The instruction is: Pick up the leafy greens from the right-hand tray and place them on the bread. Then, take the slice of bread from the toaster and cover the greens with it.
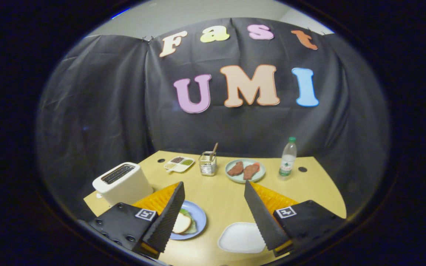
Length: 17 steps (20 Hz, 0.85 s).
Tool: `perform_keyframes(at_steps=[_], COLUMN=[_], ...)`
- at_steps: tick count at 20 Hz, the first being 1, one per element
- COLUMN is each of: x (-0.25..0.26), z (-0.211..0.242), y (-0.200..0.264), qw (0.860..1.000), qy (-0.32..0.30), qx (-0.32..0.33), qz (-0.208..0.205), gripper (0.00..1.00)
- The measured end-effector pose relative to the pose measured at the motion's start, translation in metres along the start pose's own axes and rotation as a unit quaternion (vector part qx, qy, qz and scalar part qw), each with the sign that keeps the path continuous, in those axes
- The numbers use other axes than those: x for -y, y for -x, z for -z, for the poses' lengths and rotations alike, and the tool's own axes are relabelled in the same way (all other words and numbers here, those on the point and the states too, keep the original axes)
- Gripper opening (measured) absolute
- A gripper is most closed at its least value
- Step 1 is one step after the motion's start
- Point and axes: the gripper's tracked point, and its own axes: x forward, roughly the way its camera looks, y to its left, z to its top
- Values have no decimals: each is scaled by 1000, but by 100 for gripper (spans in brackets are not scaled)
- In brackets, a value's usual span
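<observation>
My gripper [213, 192] hangs open above the yellow table [220, 195], with nothing between its fingers. Beside the left finger [168, 218] lies a blue plate [198, 218]. On it a slice of bread [181, 223] covers leafy greens [192, 228] that peek out at its edge. A white toaster [122, 183] stands left of the left finger, its slots dark. A white tray [240, 238] lies between the fingers, close to the right finger [261, 218].
At the far side of the table stand a divided sauce dish [179, 163], a wire holder with a utensil [208, 163], a pale green plate with two pieces of meat [245, 170] and a plastic bottle [287, 158]. Black cloth walls the booth.
</observation>
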Motion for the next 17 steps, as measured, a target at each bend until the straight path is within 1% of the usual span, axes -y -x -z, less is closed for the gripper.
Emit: perform_keyframes(at_steps=[5, 7, 11, 13, 17], x=[40, 48, 67, 78, 88], z=[-33, -41, -56, -59, -63], y=[39, 51, 75, 86, 101], qw=[996, 995, 991, 988, 985], qy=[28, 29, 12, 12, 9], qx=[56, 66, 95, 108, 122], qz=[61, 71, 93, 107, 122], gripper=[100, 100, 100, 100, 100])
